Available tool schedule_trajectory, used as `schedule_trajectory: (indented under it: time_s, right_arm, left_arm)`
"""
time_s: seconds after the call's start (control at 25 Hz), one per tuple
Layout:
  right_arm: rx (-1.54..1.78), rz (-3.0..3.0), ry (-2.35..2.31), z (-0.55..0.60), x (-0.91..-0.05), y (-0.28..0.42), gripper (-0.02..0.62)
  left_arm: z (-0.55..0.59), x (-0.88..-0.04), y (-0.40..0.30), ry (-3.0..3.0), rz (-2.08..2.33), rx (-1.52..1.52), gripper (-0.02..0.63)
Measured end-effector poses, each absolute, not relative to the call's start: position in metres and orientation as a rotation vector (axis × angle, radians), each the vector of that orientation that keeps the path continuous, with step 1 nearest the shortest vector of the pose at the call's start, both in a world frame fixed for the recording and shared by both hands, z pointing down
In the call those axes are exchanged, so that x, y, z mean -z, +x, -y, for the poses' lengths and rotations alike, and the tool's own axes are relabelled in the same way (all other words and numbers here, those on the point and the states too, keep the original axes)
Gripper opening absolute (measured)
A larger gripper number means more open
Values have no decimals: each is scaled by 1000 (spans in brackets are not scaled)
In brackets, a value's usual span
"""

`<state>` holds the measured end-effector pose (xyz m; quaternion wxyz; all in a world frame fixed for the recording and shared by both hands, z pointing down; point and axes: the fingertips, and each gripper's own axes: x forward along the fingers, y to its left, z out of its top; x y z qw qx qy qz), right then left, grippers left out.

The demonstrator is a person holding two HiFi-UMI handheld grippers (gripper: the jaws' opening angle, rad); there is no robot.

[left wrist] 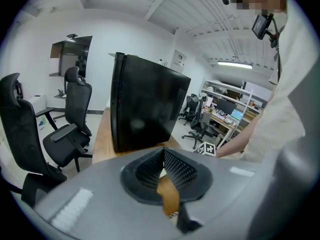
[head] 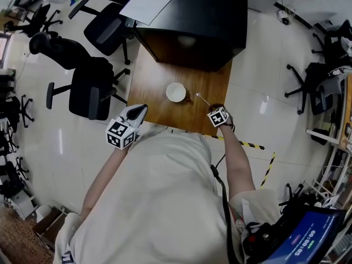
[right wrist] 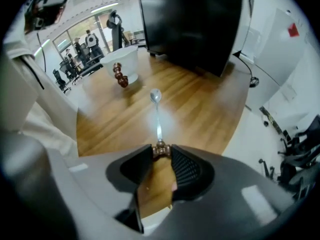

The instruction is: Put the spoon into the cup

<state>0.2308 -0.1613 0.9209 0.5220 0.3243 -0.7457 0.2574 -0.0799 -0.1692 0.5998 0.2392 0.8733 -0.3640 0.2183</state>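
A white cup [head: 176,92] stands on the wooden table [head: 159,76]; in the right gripper view the cup [right wrist: 122,61] has a brown beaded piece at its side. The metal spoon [right wrist: 157,114] lies flat on the wood to the cup's right, bowl pointing away from me. My right gripper [right wrist: 161,150] points steeply down and pinches the spoon's bronze handle end between its fingertips; in the head view the right gripper [head: 213,108] is at the spoon [head: 202,99]. My left gripper [head: 137,111] hovers over the table's near left corner, jaws together with nothing in them [left wrist: 162,150].
A tall black cabinet [head: 192,21] stands on the table's far end, with a white sheet [head: 151,1] on its top. Black office chairs [head: 91,89] crowd the floor to the left. Yellow-black tape [head: 258,146] marks the floor near the table's right corner.
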Motion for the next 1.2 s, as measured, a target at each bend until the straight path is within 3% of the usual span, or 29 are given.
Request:
schedule_trajectory:
  time_s: [0.76,1.2]
  right_arm:
    - [-620,1999,957,182,-797,144,126]
    - [-548,1974,832,178,-793,103,126]
  left_arm:
    - [180,-609,-97,2438,901,-553,0]
    - [180,-607,-106,2424,902,-502,0]
